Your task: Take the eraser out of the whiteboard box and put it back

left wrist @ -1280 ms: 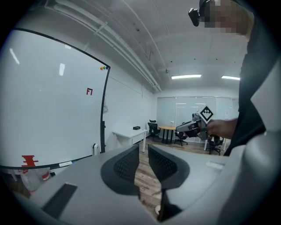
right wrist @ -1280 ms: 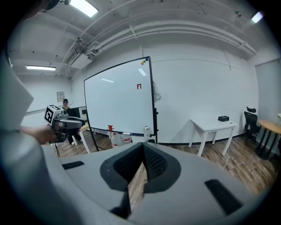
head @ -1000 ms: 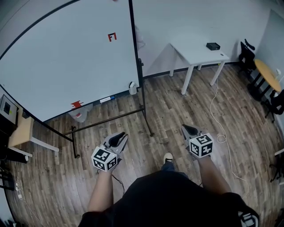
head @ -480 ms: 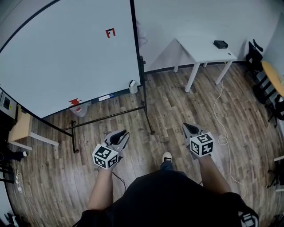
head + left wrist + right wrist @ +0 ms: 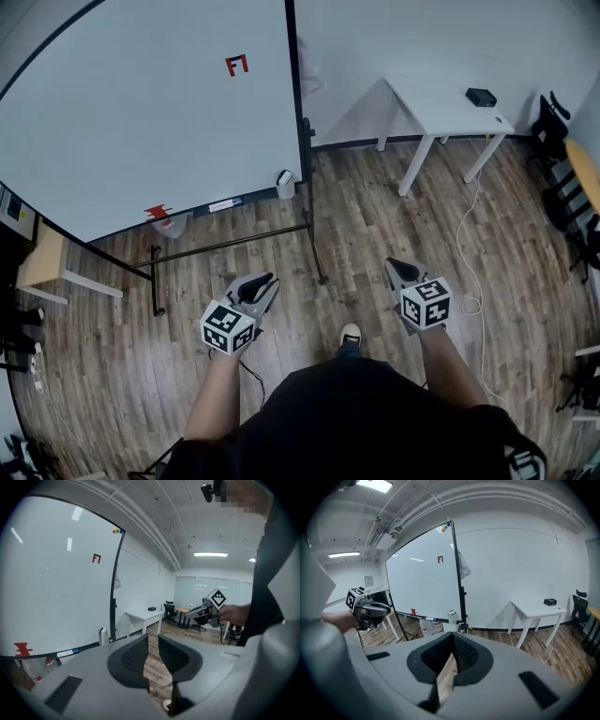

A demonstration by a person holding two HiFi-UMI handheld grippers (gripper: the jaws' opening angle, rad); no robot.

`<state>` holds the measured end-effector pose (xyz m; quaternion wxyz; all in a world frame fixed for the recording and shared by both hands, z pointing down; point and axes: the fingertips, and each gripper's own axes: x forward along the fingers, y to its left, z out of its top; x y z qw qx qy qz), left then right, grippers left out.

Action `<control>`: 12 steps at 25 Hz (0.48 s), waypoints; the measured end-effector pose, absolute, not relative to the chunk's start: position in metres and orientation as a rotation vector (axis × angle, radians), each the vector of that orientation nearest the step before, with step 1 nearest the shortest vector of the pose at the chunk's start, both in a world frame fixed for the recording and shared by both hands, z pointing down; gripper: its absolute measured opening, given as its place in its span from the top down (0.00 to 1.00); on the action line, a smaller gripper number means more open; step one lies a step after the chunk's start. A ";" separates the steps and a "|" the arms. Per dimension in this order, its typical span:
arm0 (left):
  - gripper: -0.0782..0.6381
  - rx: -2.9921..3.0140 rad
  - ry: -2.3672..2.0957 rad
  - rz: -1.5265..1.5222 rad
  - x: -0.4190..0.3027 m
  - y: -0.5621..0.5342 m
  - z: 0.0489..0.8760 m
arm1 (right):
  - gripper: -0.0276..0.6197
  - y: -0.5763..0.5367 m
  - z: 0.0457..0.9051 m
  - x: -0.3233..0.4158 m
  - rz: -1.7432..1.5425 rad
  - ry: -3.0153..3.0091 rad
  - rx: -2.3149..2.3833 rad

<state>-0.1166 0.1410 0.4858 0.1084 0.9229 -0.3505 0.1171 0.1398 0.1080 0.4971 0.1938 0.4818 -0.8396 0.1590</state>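
As both tongs edged forward, whiteboard (image 5: 141,112): came slightly nearer.
left tongs (image 5: 270,278): closed, empty.
right tongs (image 5: 391,265): closed, empty.
whiteboard box (image 5: 284,184): well ahead of both tongs, untouched.
eraser: wasn't visible, presumably in box; approach had only begun.

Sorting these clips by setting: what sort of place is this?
Probably an office or meeting room: a standing whiteboard, a white table by the wall, and office chairs at the right.
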 end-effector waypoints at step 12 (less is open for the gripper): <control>0.79 2.665 -1.065 0.354 -0.108 0.102 0.493 | 0.96 0.060 0.504 0.141 0.455 -2.374 1.267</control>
